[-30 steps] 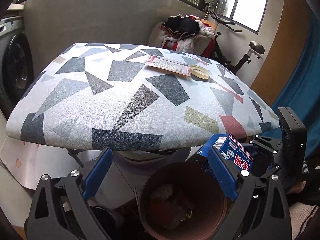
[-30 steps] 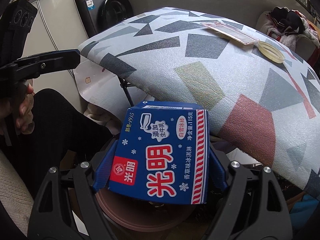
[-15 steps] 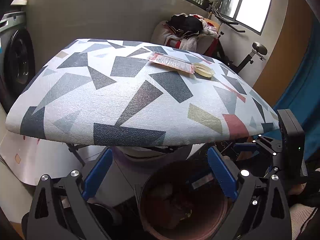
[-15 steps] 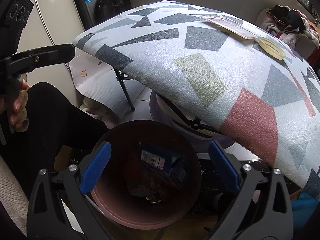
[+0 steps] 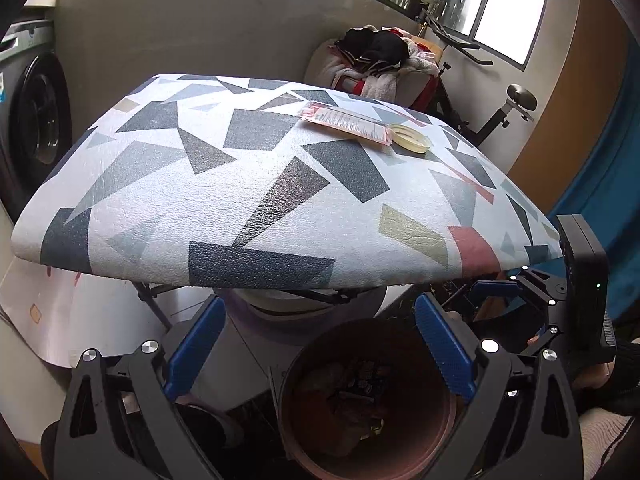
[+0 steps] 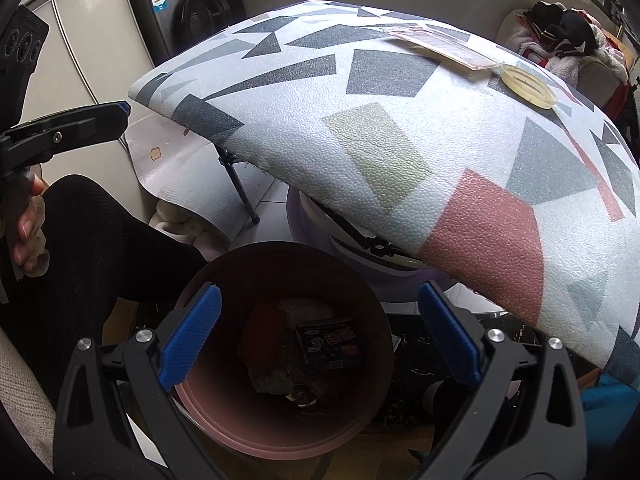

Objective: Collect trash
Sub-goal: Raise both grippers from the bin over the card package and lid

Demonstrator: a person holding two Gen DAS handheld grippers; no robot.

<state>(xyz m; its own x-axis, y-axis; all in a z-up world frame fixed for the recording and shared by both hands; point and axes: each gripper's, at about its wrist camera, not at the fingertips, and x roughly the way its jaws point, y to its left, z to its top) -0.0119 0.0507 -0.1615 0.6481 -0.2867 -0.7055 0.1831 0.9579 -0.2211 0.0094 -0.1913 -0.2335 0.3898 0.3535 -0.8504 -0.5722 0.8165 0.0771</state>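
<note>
Reddish-brown plastic forms the round trash bin [image 6: 280, 420] on the floor, my landmark, tucked partly under the near edge of a table [image 6: 400, 152] covered in grey, olive and pink shapes. My right gripper [image 6: 316, 332] hangs above the bin, its blue pads having just spread wide, nothing between them. Inside the bin, on crumpled rubbish, lies the dark blue carton [image 6: 330, 344]; its white and red characters are too dim to read. My left gripper [image 5: 318, 344] is also above the bin, jaws apart and empty. Beyond the bin, on the far side of the tabletop, a pink-edged printed packet [image 5: 346, 122] touches a pale yellow ring-shaped lid [image 5: 412, 143]; the packet's print is too small to read. Only the right view shows the carton clearly, a person's hand [image 6: 28, 232] gripping the left tool, and a front-loading washing machine [image 6: 192, 8] with an illegible sticker. Only the left view shows an exercise bike [image 5: 500, 108] past the table.
</note>
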